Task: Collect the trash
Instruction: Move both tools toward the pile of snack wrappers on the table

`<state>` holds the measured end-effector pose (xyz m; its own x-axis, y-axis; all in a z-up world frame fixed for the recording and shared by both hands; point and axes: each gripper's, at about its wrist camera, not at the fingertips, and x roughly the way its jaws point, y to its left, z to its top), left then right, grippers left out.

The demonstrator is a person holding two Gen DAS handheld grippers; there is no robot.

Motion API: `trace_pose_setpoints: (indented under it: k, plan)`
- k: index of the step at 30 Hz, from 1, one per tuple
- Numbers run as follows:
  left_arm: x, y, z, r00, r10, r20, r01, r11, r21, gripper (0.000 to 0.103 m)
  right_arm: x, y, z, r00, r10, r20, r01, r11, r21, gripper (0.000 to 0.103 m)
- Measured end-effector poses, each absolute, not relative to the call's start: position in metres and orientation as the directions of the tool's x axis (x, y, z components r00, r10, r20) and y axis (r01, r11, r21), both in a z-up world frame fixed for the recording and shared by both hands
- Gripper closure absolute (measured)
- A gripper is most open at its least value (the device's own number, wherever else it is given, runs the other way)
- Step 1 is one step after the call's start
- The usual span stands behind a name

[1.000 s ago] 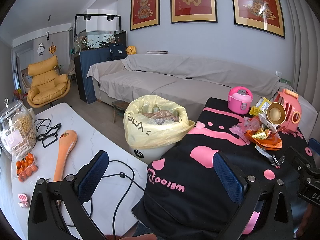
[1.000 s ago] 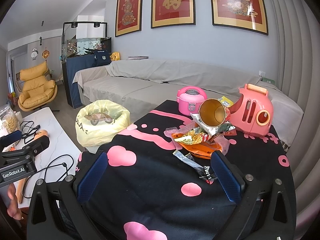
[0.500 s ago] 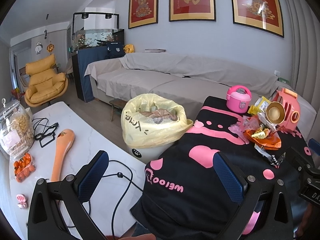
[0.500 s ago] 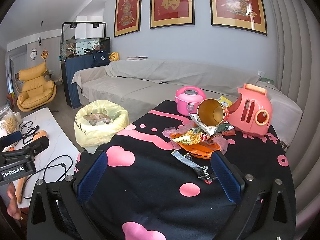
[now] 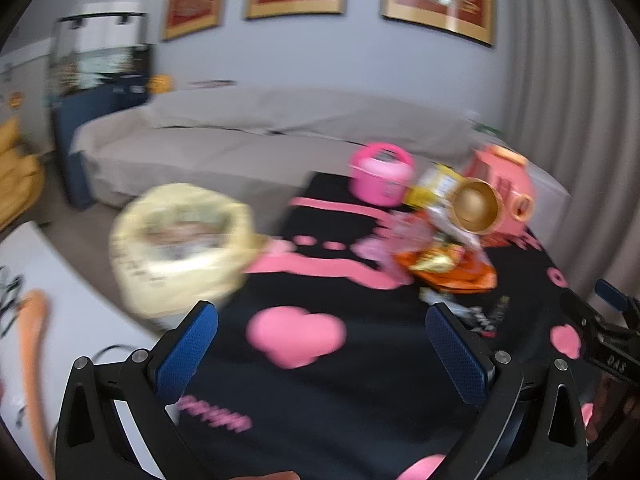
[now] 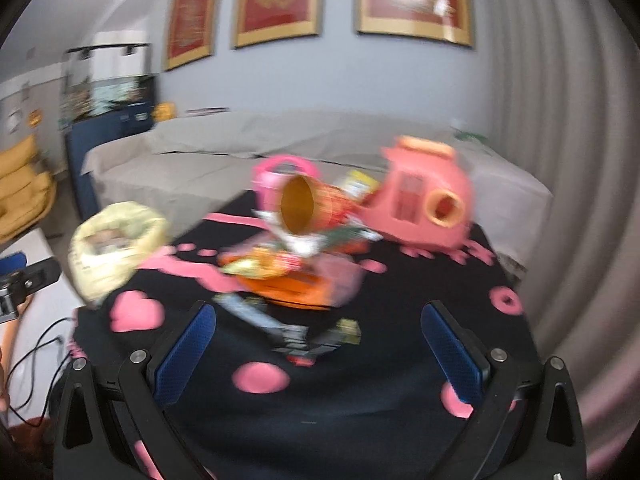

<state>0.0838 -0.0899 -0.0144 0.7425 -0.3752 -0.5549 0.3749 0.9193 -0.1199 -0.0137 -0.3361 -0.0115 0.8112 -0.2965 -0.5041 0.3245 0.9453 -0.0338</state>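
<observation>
Left wrist view is smeared with motion blur, but the left tool (image 5: 320,332) reads clearly: its blue-padded fingers (image 5: 188,352) stand wide apart with nothing between them, hanging over the black cloth with pink hearts (image 5: 320,392) that covers the desk. Ahead and to the right of that tool lies the trash heap: an orange wrapper (image 5: 452,272) with crumpled foil on it, and a gold-lined paper cup (image 5: 476,206) tipped on its side, mouth facing the camera. A dark torn wrapper strip (image 5: 480,316) sits just past the right fingertip. Ahead to the left, off the desk edge, is the bin with the yellow bag (image 5: 176,248), already holding rubbish. A pink toy rice cooker (image 5: 380,180) and a salmon-pink toy carrier (image 5: 508,180) stand behind the heap.

Right wrist view, blurred too: the right tool (image 6: 318,340) is also spread open and empty. The wrapper strip (image 6: 280,328) lies on the cloth right between its fingertips, slightly ahead. Beyond it, the orange wrapper (image 6: 296,284) and the cup (image 6: 308,210), with the yellow-bagged bin (image 6: 116,248) far to the left. The left tool's body (image 6: 28,280) pokes in at the left edge.
</observation>
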Motion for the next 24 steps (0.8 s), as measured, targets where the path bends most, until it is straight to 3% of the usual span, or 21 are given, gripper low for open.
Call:
trace_pose_setpoints:
  k: [6, 10, 18, 24]
  plan:
    - [0.123, -0.163, -0.032, 0.612, -0.547, -0.571, 0.56, 0.81, -0.176, 0.0, -0.024, -0.398, -0.032, 0.754, -0.353, -0.555, 0.44, 0.898, 0.026, 0.001]
    - [0.15, -0.204, -0.021, 0.595, -0.614, -0.519, 0.619, 0.762, -0.191, 0.0, -0.023, -0.416, -0.043, 0.728, -0.371, -0.577, 0.461, 0.888, 0.01, 0.001]
    - [0.198, -0.254, 0.008, 0.53, -0.69, -0.493, 0.673, 0.696, -0.251, 0.0, 0.002, -0.421, -0.055, 0.716, -0.35, -0.604, 0.432, 0.902, -0.009, 0.001]
    - [0.208, -0.259, 0.005, 0.551, -0.66, -0.51, 0.689, 0.705, -0.167, 0.008, 0.011, -0.422, -0.062, 0.714, -0.326, -0.62, 0.413, 0.911, -0.003, 0.001]
